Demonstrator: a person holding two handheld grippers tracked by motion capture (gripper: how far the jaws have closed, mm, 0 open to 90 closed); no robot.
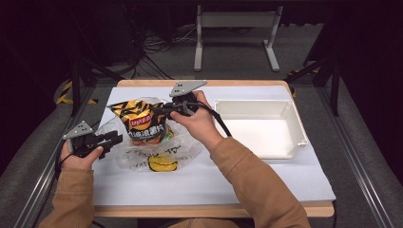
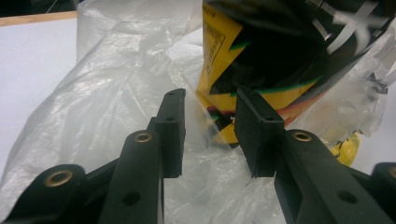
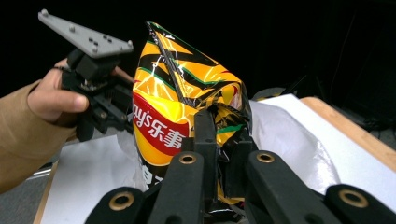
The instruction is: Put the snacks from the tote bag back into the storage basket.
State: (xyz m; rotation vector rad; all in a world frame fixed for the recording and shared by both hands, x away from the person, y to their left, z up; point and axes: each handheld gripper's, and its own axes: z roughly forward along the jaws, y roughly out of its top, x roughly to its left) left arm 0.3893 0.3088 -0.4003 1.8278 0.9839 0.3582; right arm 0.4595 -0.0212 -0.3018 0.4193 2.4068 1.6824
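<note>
**Right claw pinched the crisp packet at the mouth of the plastic bag**

From the high view, the crisp packet (image 1: 145, 121) lay at the back left of the bench (image 1: 214, 180), its lower part inside a clear plastic bag (image 1: 157, 152) spread flat on the white surface. The right claw (image 1: 159, 110) met the packet's upper right edge, while the left claw (image 1: 114, 139) sat just beside the bag's left edge. A white tray (image 1: 259, 128) stood well apart to the right, and a yellow print showed on the bag's near end.

The right gripper view showed what the high view could not: the right claw (image 3: 223, 154) had its jaws pressed onto a crumpled fold of the crisp packet (image 3: 182, 102), which stood nearly upright, its seam running up to a point. The person's other hand (image 3: 53, 100) held the left claw's body beyond the packet.

The left gripper view told the state of the left claw (image 2: 208, 135): its jaws stood spread, with plastic bag (image 2: 107, 93) film and a corner of the crisp packet (image 2: 261, 60) in the gap; whether the pads touched the film could not be told.

The packet's red badge read "Lay's" followed by the Chinese characters "乐事" in white. Black writing on the bag was too small to read
</note>
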